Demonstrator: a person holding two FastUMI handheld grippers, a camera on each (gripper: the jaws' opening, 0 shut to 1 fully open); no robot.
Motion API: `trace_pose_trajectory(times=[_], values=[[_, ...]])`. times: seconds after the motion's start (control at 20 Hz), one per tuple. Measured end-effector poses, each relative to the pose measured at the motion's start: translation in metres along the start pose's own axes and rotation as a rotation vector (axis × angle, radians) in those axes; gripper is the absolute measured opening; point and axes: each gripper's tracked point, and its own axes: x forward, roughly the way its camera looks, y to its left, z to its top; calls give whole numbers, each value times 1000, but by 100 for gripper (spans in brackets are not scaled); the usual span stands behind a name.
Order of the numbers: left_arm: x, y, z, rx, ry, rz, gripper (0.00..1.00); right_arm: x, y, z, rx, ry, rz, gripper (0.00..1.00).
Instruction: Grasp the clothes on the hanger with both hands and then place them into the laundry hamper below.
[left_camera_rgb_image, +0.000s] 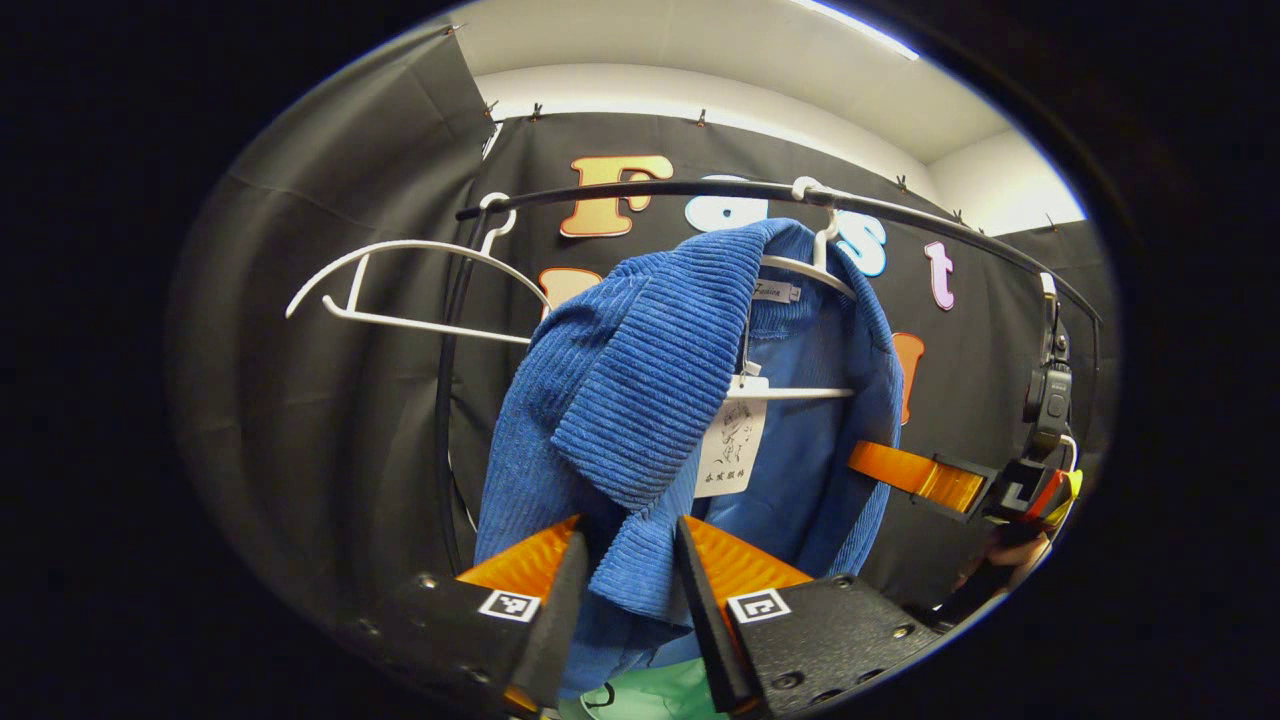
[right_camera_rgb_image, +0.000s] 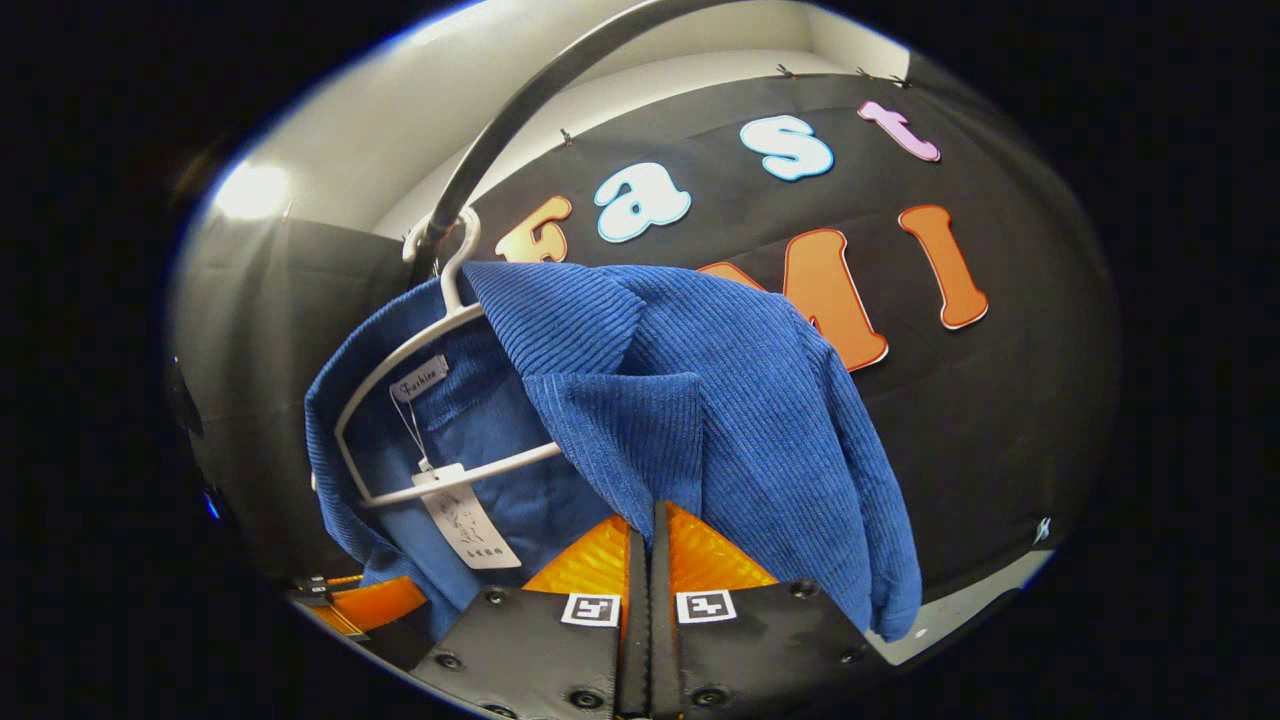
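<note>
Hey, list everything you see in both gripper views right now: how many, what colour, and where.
Corduroy garment: one, blue, draped on a hanger, partly bunched over its front.
Hangers: two, white; one bare at the left of the rail, one inside the garment.
Rail: one, dark, curved, across the top.
Paper tag: one, white, hanging inside the collar.
Green item: one, low beneath the garment; cannot tell what it is.
Left gripper: fingers apart, a fold of the garment between them, not pressing.
Right gripper: fingers closed together at the garment's lower edge; cloth between them cannot be told.
Hand: one, holding the right gripper.
</note>
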Motion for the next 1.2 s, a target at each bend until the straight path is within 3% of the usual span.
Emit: trace_pose_trajectory(times=[0.15,0.2,0.3,0.45,0.65,0.85,1.1,1.2], values=[[-3,-12,5,-8,5,-69,35,-4,1,10,72,-15,56,7],[-2,-7,10,-2,-6,-59,19,-5,0,13,98,-19,71,7],[-6,-4,16,9,-7,-52,5,-6,-3,17,169,-10,107,7],[-12,-5,33,5,-12,-65,2,-5,-6,23,321,38,159,7],[-25,-7,70,-33,-46,-96,0,-11,-18,41,504,19,219,7],[-35,-8,102,-44,-86,-134,1,-15,-22,57,488,5,244,7],[-46,5,133,-7,-125,-148,1,-10,-28,86,565,-13,276,7],[-51,13,144,-36,-135,-152,1,-13,-32,97,610,-25,290,7]])
